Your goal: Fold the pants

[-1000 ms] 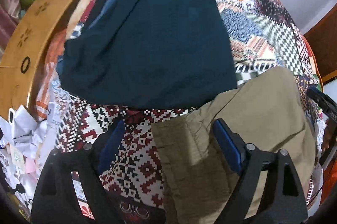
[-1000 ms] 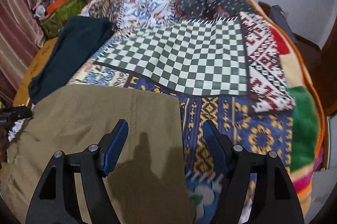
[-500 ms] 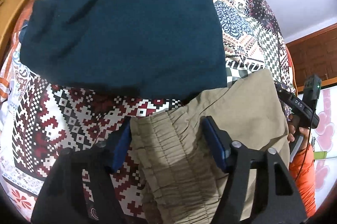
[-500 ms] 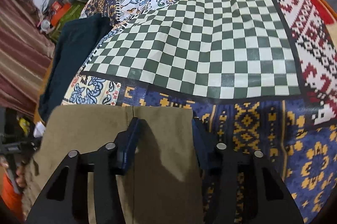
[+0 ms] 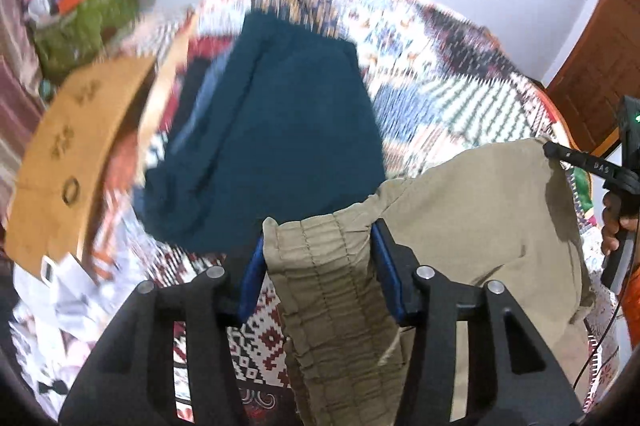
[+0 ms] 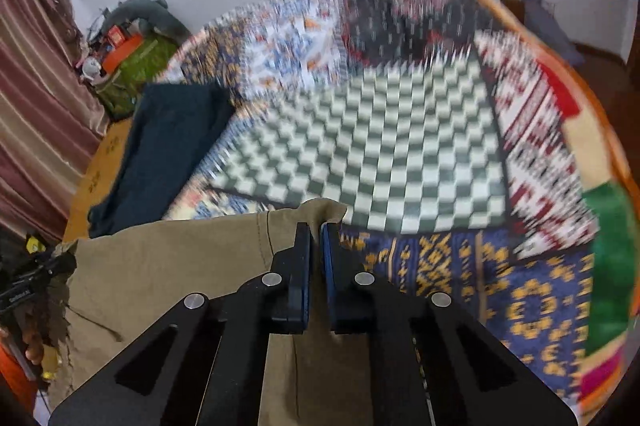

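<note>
The khaki pants [image 5: 488,226] lie across a patchwork bedspread [image 5: 452,81]. My left gripper [image 5: 320,254] is shut on their gathered elastic waistband [image 5: 324,266] and holds it lifted. My right gripper [image 6: 316,238] is shut on the far corner of the pants [image 6: 176,266], near the leg end, also raised off the bedspread [image 6: 384,161]. The cloth hangs stretched between both grippers. The right gripper also shows at the right edge of the left wrist view [image 5: 580,161].
A folded dark teal garment [image 5: 280,129] lies on the bedspread just beyond the pants; it also shows in the right wrist view [image 6: 160,145]. A wooden board [image 5: 76,145] and a green bag [image 5: 80,25] sit at the left. A wooden door [image 5: 596,73] stands at the right.
Both grippers closed on the pants, the left on the waistband and the right on the far corner. Both then lifted the cloth off the bedspread; the views are blurred with motion.
</note>
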